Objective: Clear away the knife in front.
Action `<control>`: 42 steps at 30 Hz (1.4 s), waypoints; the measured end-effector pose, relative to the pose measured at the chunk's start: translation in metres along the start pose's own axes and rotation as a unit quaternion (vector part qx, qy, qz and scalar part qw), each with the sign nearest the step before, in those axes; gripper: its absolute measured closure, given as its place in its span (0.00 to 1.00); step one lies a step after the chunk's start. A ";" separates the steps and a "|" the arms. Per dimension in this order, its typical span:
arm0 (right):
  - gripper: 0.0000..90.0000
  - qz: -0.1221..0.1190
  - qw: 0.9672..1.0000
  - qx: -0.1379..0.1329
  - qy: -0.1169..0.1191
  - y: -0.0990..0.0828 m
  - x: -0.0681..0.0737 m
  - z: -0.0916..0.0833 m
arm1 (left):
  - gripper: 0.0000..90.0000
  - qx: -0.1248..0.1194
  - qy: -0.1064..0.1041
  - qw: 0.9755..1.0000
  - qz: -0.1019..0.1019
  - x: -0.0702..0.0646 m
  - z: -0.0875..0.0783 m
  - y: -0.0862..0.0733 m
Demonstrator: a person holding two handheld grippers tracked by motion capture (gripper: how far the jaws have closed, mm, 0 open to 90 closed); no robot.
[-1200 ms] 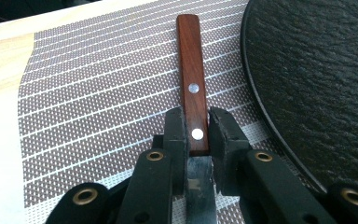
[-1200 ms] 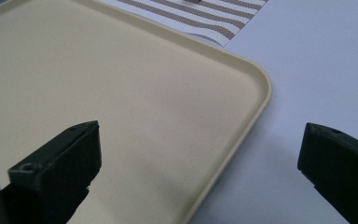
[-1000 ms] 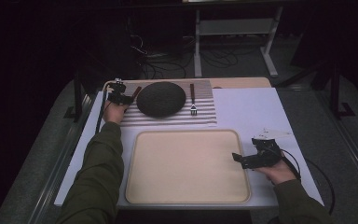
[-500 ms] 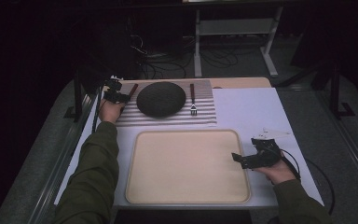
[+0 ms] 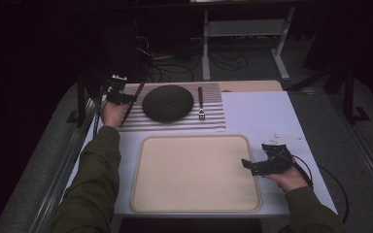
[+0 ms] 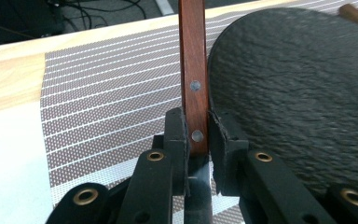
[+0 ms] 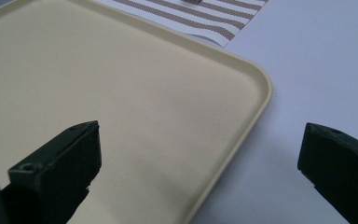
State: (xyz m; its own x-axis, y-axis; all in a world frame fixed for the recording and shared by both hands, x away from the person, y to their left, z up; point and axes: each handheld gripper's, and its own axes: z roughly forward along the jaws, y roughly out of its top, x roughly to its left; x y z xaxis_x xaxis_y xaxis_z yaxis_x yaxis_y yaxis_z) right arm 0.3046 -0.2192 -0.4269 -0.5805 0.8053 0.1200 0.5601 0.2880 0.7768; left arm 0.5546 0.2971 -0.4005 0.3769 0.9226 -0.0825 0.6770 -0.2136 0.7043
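Sitting in a dark room, white table (image 5: 257, 116); left gripper (image 6: 196, 140) clamps wooden-handled, riveted knife (image 6: 193, 70); right gripper (image 7: 198, 154) released.

The high view is dim, its surroundings nearly black, with the tabletop (image 5: 257, 116) evenly lit. Both gripper views are brighter, soft-focused up close, without glare.

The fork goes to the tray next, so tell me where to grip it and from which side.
Grip the fork by its wooden handle, from above. It lies flat on the striped placemat beside the dark plate, tines toward the tray, handle straight and clear; close across its width.
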 end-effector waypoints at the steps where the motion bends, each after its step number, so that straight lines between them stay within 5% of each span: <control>1: 0.00 0.000 1.000 0.000 0.000 0.000 0.000 0.000 | 0.87 0.001 -0.003 1.000 -0.001 0.000 -0.001 0.000; 22: 0.00 0.000 1.000 0.001 -0.001 0.001 0.000 0.001 | 0.87 0.012 -0.034 0.999 0.023 -0.034 -0.040 -0.002; 42: 0.00 -0.002 1.000 0.002 -0.002 0.002 0.002 0.002 | 0.87 0.001 -0.080 0.996 0.042 -0.080 -0.084 -0.036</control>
State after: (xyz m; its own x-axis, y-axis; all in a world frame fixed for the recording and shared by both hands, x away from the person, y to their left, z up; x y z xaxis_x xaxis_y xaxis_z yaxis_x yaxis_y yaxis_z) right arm 0.3058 -0.2161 -0.4265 -0.5810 0.8059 0.1142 0.5598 0.2938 0.7748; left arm 0.4470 0.2579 -0.3600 0.5277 0.8386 -0.1354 0.6409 -0.2884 0.7114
